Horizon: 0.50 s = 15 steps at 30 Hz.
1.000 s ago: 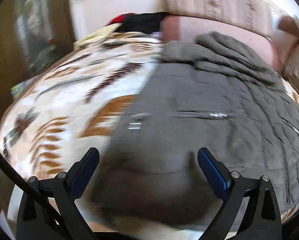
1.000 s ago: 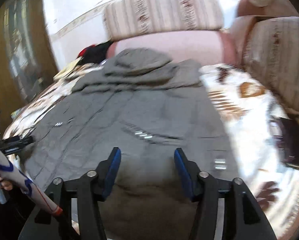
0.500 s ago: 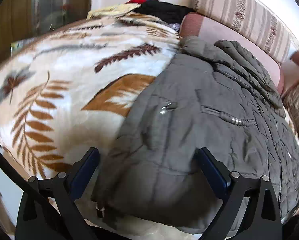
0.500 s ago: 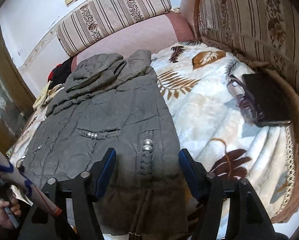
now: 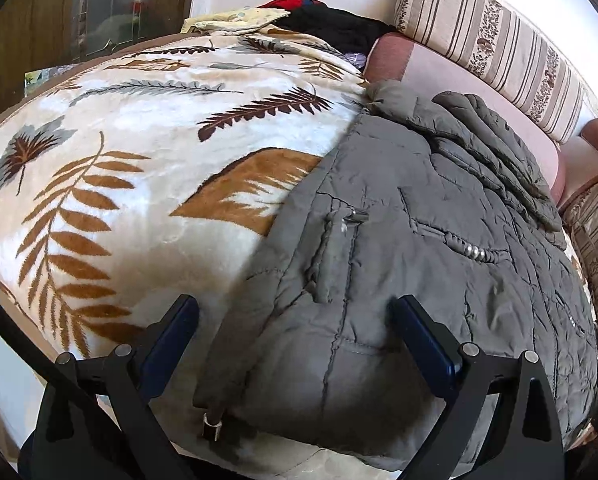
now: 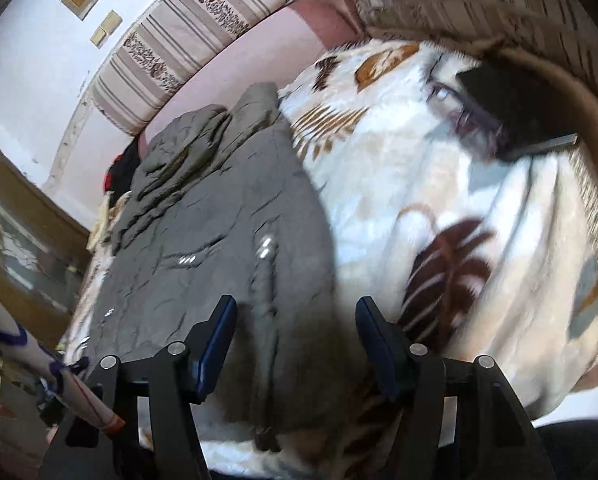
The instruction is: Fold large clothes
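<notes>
Both grippers have swung in over the grey puffer jacket [image 5: 439, 264] spread across the leaf-print blanket [image 5: 139, 184], left gripper [image 5: 295, 332] wide and empty, right gripper [image 6: 295, 328] closing on nothing; bulky, soft, slippery, so grab the hem corners.

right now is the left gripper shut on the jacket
No, the left gripper stands wide open, its pads apart on either side of the hem of the jacket without pressing on it.
</notes>
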Tool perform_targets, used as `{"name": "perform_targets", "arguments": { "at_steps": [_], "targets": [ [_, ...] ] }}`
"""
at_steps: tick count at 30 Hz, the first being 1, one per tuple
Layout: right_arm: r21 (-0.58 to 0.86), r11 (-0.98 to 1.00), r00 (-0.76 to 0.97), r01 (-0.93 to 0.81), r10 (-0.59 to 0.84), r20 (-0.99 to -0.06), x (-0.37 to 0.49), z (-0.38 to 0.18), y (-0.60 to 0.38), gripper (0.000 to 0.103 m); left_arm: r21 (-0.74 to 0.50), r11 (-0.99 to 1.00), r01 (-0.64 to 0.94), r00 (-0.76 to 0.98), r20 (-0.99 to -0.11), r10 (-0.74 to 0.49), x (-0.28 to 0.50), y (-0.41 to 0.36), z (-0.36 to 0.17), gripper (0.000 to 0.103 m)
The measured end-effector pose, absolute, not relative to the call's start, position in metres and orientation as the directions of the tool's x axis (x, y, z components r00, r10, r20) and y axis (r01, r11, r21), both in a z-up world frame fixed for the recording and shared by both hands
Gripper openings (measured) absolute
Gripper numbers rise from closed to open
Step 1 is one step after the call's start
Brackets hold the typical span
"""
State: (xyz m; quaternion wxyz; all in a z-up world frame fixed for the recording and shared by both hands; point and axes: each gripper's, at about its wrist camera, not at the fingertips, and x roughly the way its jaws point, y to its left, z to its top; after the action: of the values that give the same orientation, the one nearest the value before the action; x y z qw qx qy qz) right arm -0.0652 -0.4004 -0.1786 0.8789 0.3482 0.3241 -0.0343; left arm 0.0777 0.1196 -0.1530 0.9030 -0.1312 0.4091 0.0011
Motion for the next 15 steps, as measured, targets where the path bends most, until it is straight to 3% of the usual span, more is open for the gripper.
{"name": "perform_targets", "arguments": {
  "at_steps": [5,8,11,15],
  "targets": [
    [0.628,0.747,0.766,0.219,0.268,-0.585,-0.064,-0.186,-0.372,0.049,-0.245,0.967,-0.069,0.66,-0.738,-0.14,0.073,0.115,-0.153,0.098],
    [0.627,0.762,0.753,0.16,0.316,-0.577,-0.062,-0.186,-0.349,0.047,-0.266,0.963,-0.042,0.654,-0.736,-0.175,0.066,0.113,-0.153,0.098],
    [0.592,0.791,0.774,0.155,0.275,-0.57,-0.063,-0.181,-0.343,0.036,-0.294,0.954,-0.056,0.651,-0.735,-0.188,0.06,0.119,-0.154,0.098],
    [0.596,0.78,0.804,0.192,0.223,-0.551,-0.066,-0.178,-0.35,0.034,-0.374,0.918,-0.132,0.66,-0.724,-0.2,0.055,0.139,-0.157,0.098]
  ]
}}
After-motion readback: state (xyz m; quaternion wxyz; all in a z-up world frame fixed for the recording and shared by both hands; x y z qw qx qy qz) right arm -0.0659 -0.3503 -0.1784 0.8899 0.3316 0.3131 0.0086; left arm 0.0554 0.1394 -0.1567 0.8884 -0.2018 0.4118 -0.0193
